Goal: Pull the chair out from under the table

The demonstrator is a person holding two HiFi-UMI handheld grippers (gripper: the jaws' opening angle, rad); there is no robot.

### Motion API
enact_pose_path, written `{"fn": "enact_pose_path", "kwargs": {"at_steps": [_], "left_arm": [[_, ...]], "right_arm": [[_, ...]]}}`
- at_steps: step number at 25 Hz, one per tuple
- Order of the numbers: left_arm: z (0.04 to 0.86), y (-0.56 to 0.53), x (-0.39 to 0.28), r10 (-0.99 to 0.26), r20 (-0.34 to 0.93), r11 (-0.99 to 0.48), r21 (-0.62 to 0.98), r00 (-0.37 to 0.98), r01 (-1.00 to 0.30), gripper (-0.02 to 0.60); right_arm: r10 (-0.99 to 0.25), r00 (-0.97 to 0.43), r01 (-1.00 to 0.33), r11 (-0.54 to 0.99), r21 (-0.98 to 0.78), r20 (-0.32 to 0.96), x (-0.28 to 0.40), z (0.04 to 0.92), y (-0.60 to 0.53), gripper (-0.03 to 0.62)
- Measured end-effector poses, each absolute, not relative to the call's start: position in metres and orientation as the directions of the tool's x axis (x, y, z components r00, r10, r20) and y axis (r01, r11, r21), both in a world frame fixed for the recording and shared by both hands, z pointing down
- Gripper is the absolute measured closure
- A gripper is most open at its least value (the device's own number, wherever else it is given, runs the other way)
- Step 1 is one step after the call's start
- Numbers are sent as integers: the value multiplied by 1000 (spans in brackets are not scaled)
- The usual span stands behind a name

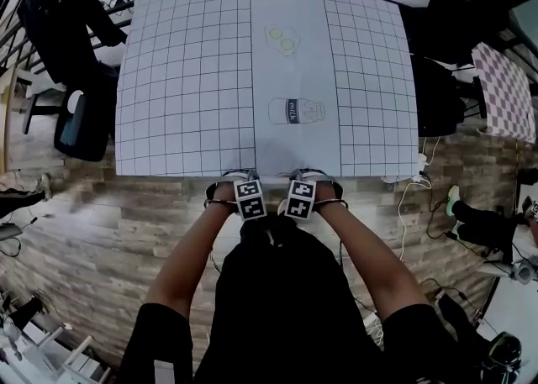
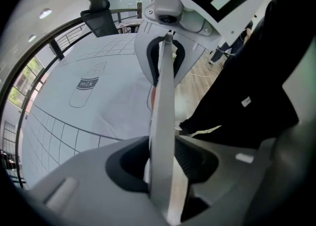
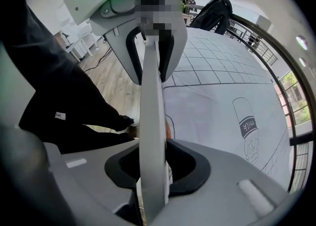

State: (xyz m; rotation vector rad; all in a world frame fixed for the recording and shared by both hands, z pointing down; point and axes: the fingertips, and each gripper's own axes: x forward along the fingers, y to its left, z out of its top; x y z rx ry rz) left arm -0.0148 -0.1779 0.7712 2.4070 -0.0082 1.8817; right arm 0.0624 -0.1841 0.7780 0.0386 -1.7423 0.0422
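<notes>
The chair shows only as a pale grey top rail point(image 2: 163, 101) point(image 3: 152, 96) at the near edge of the table point(image 1: 185, 80), which carries a white grid-patterned cloth. My left gripper point(image 1: 238, 179) point(image 2: 160, 156) and right gripper point(image 1: 304, 177) point(image 3: 154, 163) point down side by side and straddle that rail. The rail runs between each pair of jaws, and a thin gap shows beside it in both gripper views. Each gripper view shows the other gripper at the rail's far end. The seat and legs are hidden by the table and my body.
A milk bottle drawing point(image 1: 294, 111) marks the cloth's middle. A black office chair point(image 1: 71, 63) stands left of the table and a dark one point(image 1: 437, 97) to its right. Cables point(image 1: 420, 197) trail over the wood floor. A checked table point(image 1: 504, 88) is at far right.
</notes>
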Motion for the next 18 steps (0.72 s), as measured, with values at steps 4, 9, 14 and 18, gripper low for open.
{"fn": "enact_pose_path", "kwargs": {"at_steps": [4, 9, 14, 18], "left_arm": [[776, -179, -11, 60, 968, -996, 76, 245, -55, 439], [782, -185, -12, 48, 975, -996, 63, 216, -59, 485], [786, -186, -13, 57, 979, -996, 70, 198, -59, 485], [786, -184, -12, 47, 979, -997, 59, 199, -54, 488]], "right_arm": [[8, -168, -66, 998, -20, 986, 61, 786, -184, 496], [0, -146, -68, 998, -10, 989, 61, 791, -187, 508], [-12, -121, -54, 999, 5, 993, 62, 795, -188, 510], [-21, -116, -41, 999, 17, 993, 62, 796, -186, 516]]}}
